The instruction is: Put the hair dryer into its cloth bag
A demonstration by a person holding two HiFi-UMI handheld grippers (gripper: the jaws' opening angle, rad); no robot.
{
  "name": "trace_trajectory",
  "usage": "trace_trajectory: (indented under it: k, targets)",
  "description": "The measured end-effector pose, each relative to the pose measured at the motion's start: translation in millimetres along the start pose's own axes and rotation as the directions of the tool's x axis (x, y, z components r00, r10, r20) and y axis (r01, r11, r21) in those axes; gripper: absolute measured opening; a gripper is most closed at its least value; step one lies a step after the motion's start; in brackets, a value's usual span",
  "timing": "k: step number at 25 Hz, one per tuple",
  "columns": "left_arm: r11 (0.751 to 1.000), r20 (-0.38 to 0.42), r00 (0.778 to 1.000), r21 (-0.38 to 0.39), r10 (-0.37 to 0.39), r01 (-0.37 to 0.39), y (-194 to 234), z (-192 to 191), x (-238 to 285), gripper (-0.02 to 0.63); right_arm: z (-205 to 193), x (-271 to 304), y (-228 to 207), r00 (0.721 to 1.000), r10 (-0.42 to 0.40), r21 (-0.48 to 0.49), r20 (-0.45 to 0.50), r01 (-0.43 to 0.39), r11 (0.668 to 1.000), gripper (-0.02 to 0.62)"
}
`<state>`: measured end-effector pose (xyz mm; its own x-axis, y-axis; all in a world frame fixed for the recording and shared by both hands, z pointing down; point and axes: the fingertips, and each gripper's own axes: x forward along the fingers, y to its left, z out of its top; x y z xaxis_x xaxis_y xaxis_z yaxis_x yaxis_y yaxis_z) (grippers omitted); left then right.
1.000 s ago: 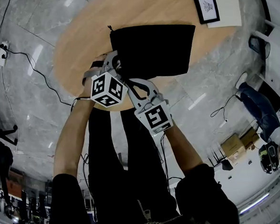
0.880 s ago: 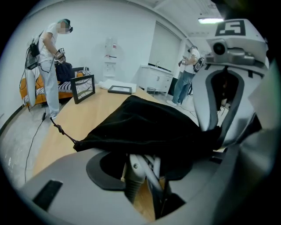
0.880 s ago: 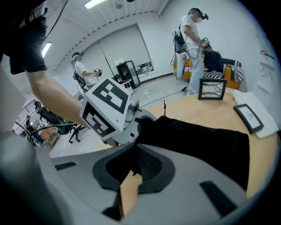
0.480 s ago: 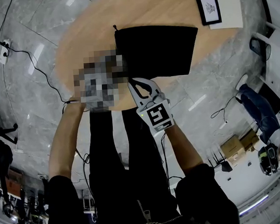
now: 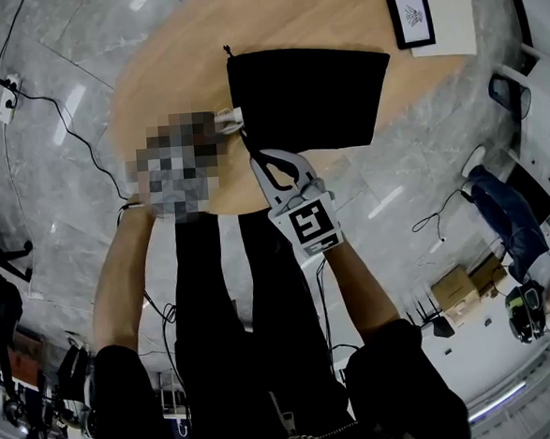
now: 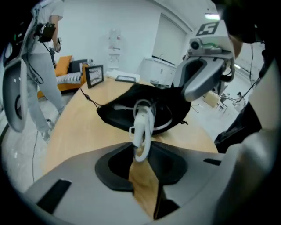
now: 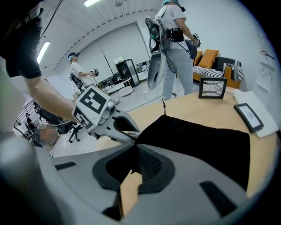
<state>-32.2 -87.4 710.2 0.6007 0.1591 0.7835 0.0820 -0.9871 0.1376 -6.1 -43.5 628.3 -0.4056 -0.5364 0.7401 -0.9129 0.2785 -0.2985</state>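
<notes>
Soft, matte black cloth bag (image 5: 308, 94), roughly rectangular from above, lying flat on the table with its mouth toward the person. Thin black drawstring (image 5: 227, 50) trailing off one corner. Seen from the left gripper view, mouth propped open into a dark pocket with loops of smooth white cord (image 6: 141, 127) curling inside and spilling out over the lip. Cannot make out the hair dryer body in that blackness; only the cord shows.

Left gripper (image 6: 141, 151): grey moulded jaws, just now closing, drawn in narrow and pinching a bunched loop of the white cord at the tips, right in front of the bag's mouth. Mostly covered by a mosaic patch in the head view.

Right gripper (image 7: 131, 160): jaws nearly together, clamped on the black fabric at the near edge of the bag's mouth, lifting that lip slightly. Marker cube on top, black squares on white.

Underneath, a round table (image 5: 171, 71) of pale, smooth wood grain. At its far side, a small black picture frame (image 5: 408, 15) resting on a white sheet (image 5: 448, 9), well apart from the bag. Around the table, a glossy grey marbled floor (image 5: 59, 220) with a black cable running to a white power strip (image 5: 6, 101). Beyond the table in the right gripper view, a standing person (image 7: 173, 48) and orange cushions (image 7: 208, 57) on a sofa.
</notes>
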Motion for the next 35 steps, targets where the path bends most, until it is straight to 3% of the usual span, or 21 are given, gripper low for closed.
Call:
trace_trajectory:
  k: [1, 6, 35]
  targets:
    - [1.000, 0.035, 0.999, -0.004, 0.020, -0.020, 1, 6, -5, 0.091, 0, -1, 1, 1.000, 0.002, -0.004, 0.000, -0.002, 1.000, 0.026]
    - [0.999, 0.108, 0.994, 0.014, 0.029, -0.031, -3, 26, -18, 0.086, 2, -3, 8, 1.000, 0.014, -0.026, 0.005, -0.014, 1.000, 0.026]
    - [0.977, 0.121, 0.985, 0.188, -0.124, 0.100, -13, 75, 35, 0.086, 1, -14, 7, 1.000, -0.001, -0.013, 0.013, 0.001, 1.000, 0.026]
